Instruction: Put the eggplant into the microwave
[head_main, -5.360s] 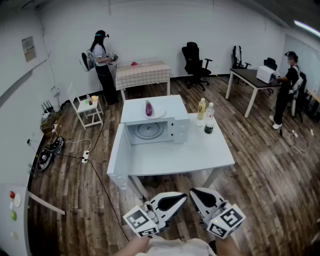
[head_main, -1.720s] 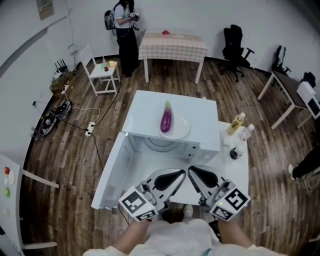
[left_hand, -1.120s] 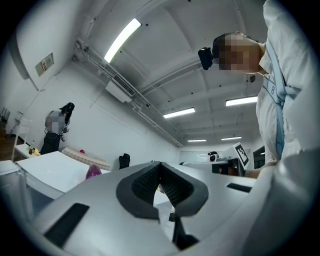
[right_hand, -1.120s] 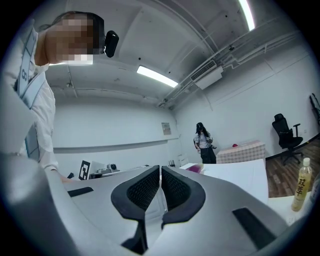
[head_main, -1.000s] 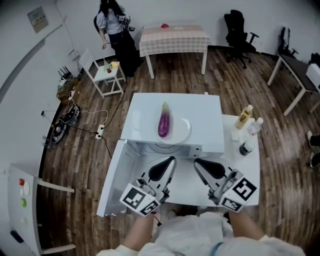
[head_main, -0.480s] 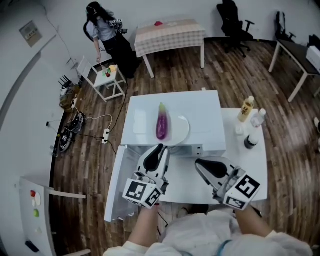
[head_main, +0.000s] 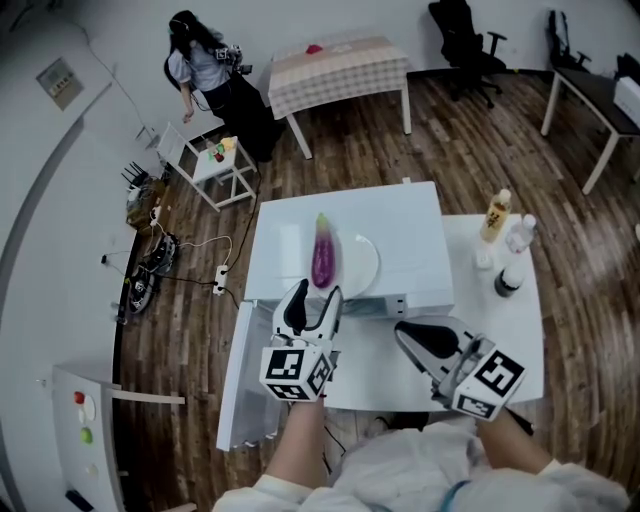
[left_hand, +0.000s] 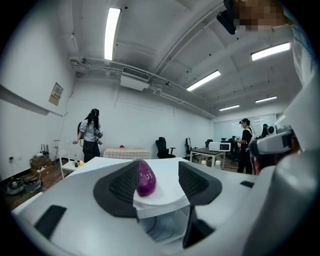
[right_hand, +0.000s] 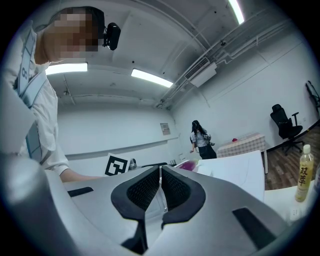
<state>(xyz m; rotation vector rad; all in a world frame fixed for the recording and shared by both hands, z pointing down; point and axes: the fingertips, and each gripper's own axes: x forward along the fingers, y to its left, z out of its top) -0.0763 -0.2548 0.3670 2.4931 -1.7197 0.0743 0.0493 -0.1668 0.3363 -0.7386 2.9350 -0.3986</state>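
Observation:
The purple eggplant (head_main: 322, 256) lies on a white plate (head_main: 364, 266) on top of the white microwave (head_main: 405, 232), whose door (head_main: 237, 372) hangs open to the left. My left gripper (head_main: 312, 299) is at the microwave's front top edge, just short of the eggplant's near end. Its jaws have just been opening and stand open. In the left gripper view the eggplant (left_hand: 145, 178) shows in the gap a little ahead of the pads (left_hand: 124, 185), untouched, with the oven cavity (left_hand: 161, 227) below. My right gripper (head_main: 424, 339) hovers shut and empty, to the right.
Two bottles (head_main: 497, 214) and a dark jar (head_main: 507, 279) stand on the white table right of the microwave. A person (head_main: 205, 72) stands by a checked table (head_main: 340, 62) at the back left. A small white stand (head_main: 217, 160) and cables lie on the floor to the left.
My left gripper has moved forward to the microwave's top edge near the eggplant and its jaws have opened. The right gripper has kept its place, shut.

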